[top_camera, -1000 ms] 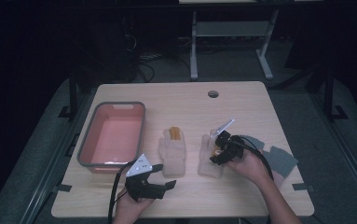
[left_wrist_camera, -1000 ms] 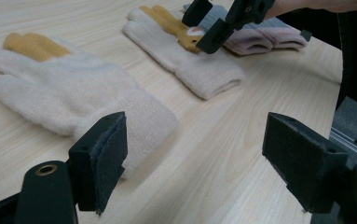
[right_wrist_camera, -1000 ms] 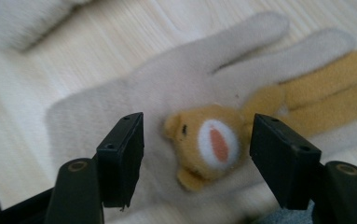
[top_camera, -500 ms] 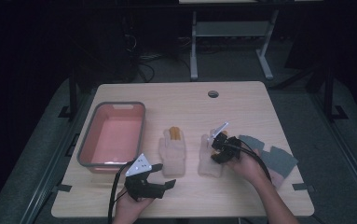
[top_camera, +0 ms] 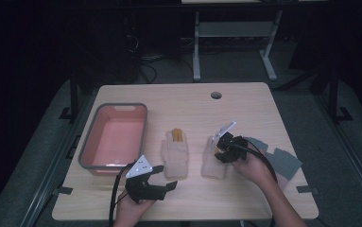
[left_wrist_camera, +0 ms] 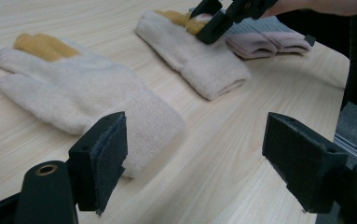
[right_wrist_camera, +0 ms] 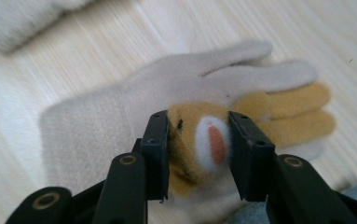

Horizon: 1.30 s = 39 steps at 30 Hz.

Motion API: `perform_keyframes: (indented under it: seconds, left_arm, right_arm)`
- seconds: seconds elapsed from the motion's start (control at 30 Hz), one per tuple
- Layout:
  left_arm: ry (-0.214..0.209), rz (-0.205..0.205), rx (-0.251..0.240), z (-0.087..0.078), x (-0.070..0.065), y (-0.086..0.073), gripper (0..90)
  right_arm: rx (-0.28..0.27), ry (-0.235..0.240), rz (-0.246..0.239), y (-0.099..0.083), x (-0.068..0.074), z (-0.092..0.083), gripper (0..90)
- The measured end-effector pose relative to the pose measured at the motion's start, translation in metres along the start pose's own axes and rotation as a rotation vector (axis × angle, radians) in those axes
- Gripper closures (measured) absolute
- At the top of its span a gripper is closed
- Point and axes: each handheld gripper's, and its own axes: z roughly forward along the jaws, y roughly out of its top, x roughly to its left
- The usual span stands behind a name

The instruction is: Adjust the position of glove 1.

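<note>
right gripper (right_wrist_camera: 198, 154): its two black jaws have just been closing, and now they squeeze the little yellow-and-white patch (right_wrist_camera: 199, 140) that sticks up from the right glove (right_wrist_camera: 120, 116). The patch sits snug between the two pads, touching both.
right glove place: it lies flat on the wooden table (top_camera: 245, 101), under and in front of the right fingers. Its yellow fingertips (right_wrist_camera: 297, 112) point away, past the right-hand jaw.
left gripper (left_wrist_camera: 199, 158): the jaws stand wide apart with nothing between them. It hovers low above the table.
left glove (left_wrist_camera: 83, 98): it lies just ahead of the left-hand jaw, cuff end nearest, yellow tips far away. It is not between the pads and nothing touches it.
pink tub (top_camera: 115, 137): it sits on the table well off to the side of the left gripper, past the left glove. It looks empty.
grey cloth (top_camera: 275, 158): it lies just beside the right hand, behind the right glove.
step now: I think this is the grab. The right gripper has pinched the right glove by its patch but has not lifted it yet.
next move: likely lift the glove up gently. The pinch is only on a small soft bit, so the squeeze must stay firm or the glove may slip out. The left gripper would need to slide sideways so the left glove's cuff comes between its pads.
</note>
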Motion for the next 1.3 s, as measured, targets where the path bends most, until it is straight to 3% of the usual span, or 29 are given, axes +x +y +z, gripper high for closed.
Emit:
perform_keyframes:
  seconds: [0.27,0.5,0.73,0.9,1.3]
  left_arm:
    - [0.009,-0.011,-0.007,-0.002,0.0,0.0,21.8]
    - [0.027,-0.022,-0.031,-0.008,0.002,0.001,21.7]
    - [0.037,-0.007,-0.036,-0.012,0.001,0.002,21.8]
    - [0.039,-0.029,-0.05,-0.012,0.001,0.001,21.8]
    - [0.043,-0.03,-0.048,-0.015,0.001,0.002,21.8]
  right_arm:
    - [-0.035,-0.01,-0.035,0.012,0.004,-0.022,61.1]
    - [-0.085,-0.005,-0.103,0.043,0.013,-0.041,61.0]
    - [-0.104,0.03,-0.157,0.07,0.025,-0.037,60.8]
    - [-0.122,0.068,-0.221,0.093,0.038,-0.025,60.5]
    - [-0.123,0.118,-0.294,0.115,0.053,-0.003,60.1]
